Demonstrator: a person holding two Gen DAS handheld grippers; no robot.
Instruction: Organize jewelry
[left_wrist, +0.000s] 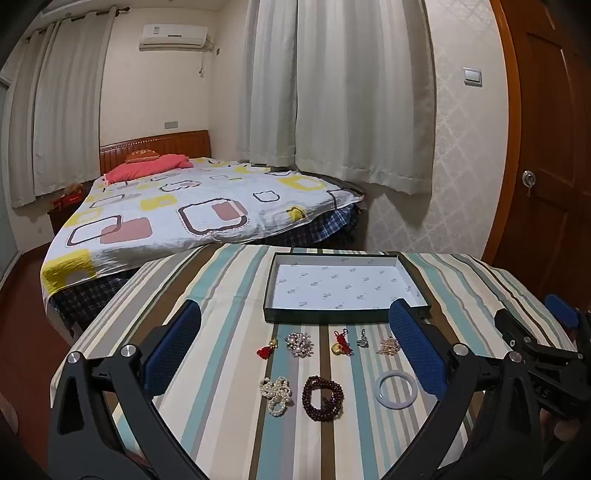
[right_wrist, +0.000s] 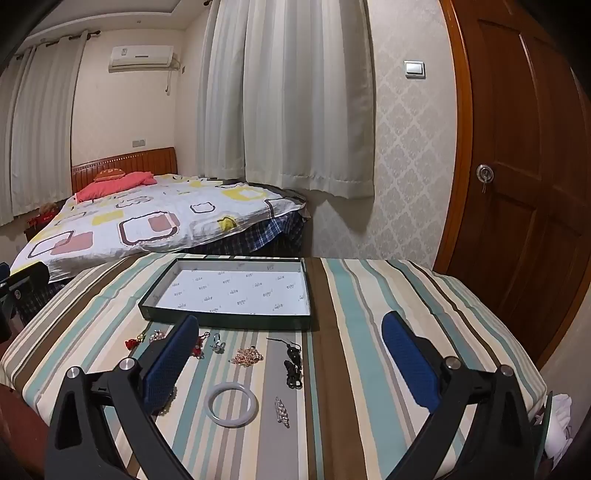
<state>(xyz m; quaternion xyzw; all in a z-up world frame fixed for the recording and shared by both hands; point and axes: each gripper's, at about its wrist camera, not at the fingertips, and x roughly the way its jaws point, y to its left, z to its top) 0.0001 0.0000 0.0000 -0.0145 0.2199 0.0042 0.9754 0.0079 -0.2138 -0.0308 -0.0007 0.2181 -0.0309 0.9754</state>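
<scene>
On the striped worktop, between me and the empty tray, the jewelry lies loose in two rows, nothing yet moved into the tray. Both my jaws stand wide and hold nothing: the left gripper frames the pearl strand, the dark bead bracelet and the sparkly cluster, all straight ahead and below it. The right gripper frames the white bangle, the clear bead strip and the black cord piece (its long axis runs away from me, toward the tray). I judge the bangle nearer my right side, lying flat, and the pearls nearer my left. The tray sits just beyond the far row, so whichever piece I take goes forward.
</scene>
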